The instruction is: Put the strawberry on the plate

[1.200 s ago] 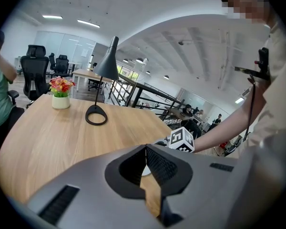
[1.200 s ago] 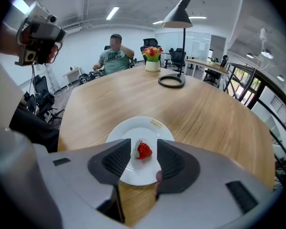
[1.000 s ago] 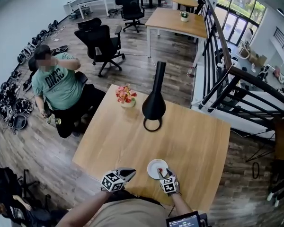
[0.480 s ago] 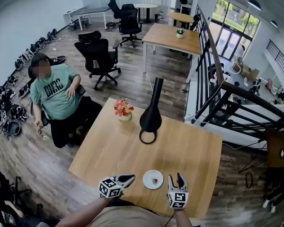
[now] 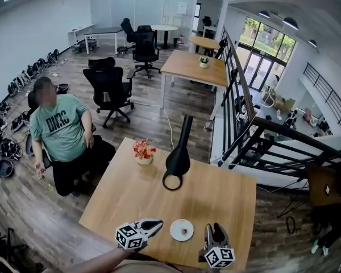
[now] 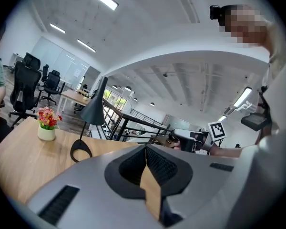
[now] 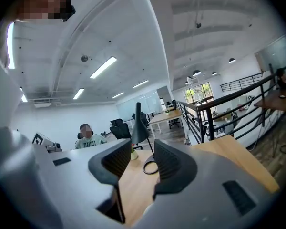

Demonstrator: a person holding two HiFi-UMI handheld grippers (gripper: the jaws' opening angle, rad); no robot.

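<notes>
Down on the light wooden surface [image 5: 131, 186], near its front edge: a small white plate [image 5: 176, 227] with the strawberry [image 5: 184, 231] lying on it, roughly at the middle. Reads as placed already.

Over to the right hand-held gripper [image 5: 214, 230]: released, jaws apart though just been closing in a little, nothing between them but bare wood and the far lamp in its own view. Hangs just right of the plate, clear of it, pointing across the surface.

Now the left hand-held gripper [image 5: 157, 224]: clenched, jaws pressed together on nothing, parked just left of the plate, not touching it.

Step in hand, by judgement: getting clear of the plate. To do that well:

- Lift both hand-held grippers straight away, with no sweep across the rim and no nudge to a light plate so close to the edge.
- Hold the right jaws wide enough to stay off the fruit until well clear.
- Watch the berry for rolling. Round, soft, easy to bruise, likely to tip off a shallow rim if bumped.

Farther back, the black lamp [image 5: 178, 155] and the small pot of flowers [image 5: 142, 151], well apart from the plate, no real obstacle. Beyond the surface, a seated person [image 5: 59, 132] in a green shirt, out of reach.
</notes>
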